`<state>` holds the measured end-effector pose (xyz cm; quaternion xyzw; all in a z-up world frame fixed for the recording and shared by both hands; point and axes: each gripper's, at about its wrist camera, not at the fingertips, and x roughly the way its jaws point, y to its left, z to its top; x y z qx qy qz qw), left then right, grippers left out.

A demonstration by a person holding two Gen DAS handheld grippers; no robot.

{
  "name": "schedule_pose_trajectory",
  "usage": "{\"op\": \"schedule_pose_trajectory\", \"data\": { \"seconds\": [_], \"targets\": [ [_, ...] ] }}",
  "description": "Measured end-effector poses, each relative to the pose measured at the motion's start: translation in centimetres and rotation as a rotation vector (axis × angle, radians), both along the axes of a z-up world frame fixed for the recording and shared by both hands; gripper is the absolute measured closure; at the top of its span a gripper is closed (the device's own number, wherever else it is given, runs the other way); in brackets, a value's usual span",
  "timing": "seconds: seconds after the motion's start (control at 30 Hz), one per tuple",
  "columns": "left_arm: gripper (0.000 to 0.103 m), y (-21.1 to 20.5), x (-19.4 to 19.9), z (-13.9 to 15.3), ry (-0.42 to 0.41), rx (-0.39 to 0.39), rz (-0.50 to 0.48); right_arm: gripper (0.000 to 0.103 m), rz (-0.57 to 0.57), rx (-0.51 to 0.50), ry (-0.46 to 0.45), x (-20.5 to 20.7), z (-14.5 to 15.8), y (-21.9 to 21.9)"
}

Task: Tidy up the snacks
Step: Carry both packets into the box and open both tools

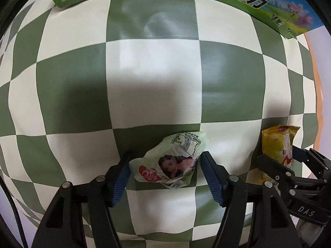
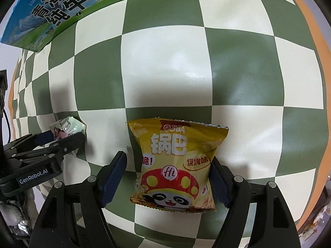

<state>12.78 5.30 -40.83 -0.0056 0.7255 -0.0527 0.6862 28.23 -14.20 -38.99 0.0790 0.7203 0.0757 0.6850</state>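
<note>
Crumpled pale-green snack packet (image 1: 172, 161) between left fingers (image 1: 122, 177), puffy yellow panda-print bag (image 2: 175, 165) between right fingers (image 2: 114, 175), both touching but not clearly clenched.

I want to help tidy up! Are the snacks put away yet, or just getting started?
Nothing looks put away yet. The left tool has its fingers around a small green snack packet, and the right tool straddles a yellow panda snack bag. Both lie on the checkered cloth. Still left: carrying them, maybe to the milk box ahead.
</note>
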Motion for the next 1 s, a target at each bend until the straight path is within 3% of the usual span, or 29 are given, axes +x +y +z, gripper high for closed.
{"op": "schedule_pose_trajectory", "data": {
  "seconds": [0.07,0.13,0.3,0.57,0.63,0.67,0.8,0.87,0.93,1.0],
  "targets": [
    [0.047,-0.3,-0.1,0.3,-0.024,0.001,0.002,0.038,0.020,-0.040,-0.024,-0.2,0.3,0.2],
    [0.052,-0.8,-0.2,0.7,-0.037,0.003,-0.005,0.042,0.029,-0.044,-0.046,-0.6,0.9,0.4],
    [0.056,-1.6,0.1,1.1,-0.044,-0.021,-0.003,0.046,0.026,-0.016,-0.072,-1.1,1.8,0.5],
    [0.059,-1.6,1.0,4.6,-0.072,-0.103,0.004,0.049,-0.019,0.101,-0.096,-0.7,5.2,0.8],
    [0.075,-1.6,1.4,5.9,-0.079,-0.132,0.017,0.049,-0.037,0.148,-0.102,-0.5,6.2,0.9],
    [0.075,-1.6,1.9,6.9,-0.079,-0.165,0.028,0.049,-0.046,0.171,-0.114,-0.3,7.2,0.9],
    [0.075,-1.9,3.2,8.9,-0.123,-0.182,0.003,0.049,-0.038,0.196,-0.168,1.2,10.4,0.8],
    [0.069,-2.1,4.5,8.0,-0.086,-0.196,0.007,0.049,-0.039,0.185,-0.181,2.1,11.1,0.8],
    [0.050,-0.6,5.8,7.4,-0.034,-0.206,0.022,0.049,-0.058,0.182,-0.172,2.7,10.8,0.3],
    [0.048,0.2,5.8,5.7,0.026,-0.200,0.036,0.049,-0.074,0.177,-0.162,3.0,9.6,-1.2]
  ]
}}
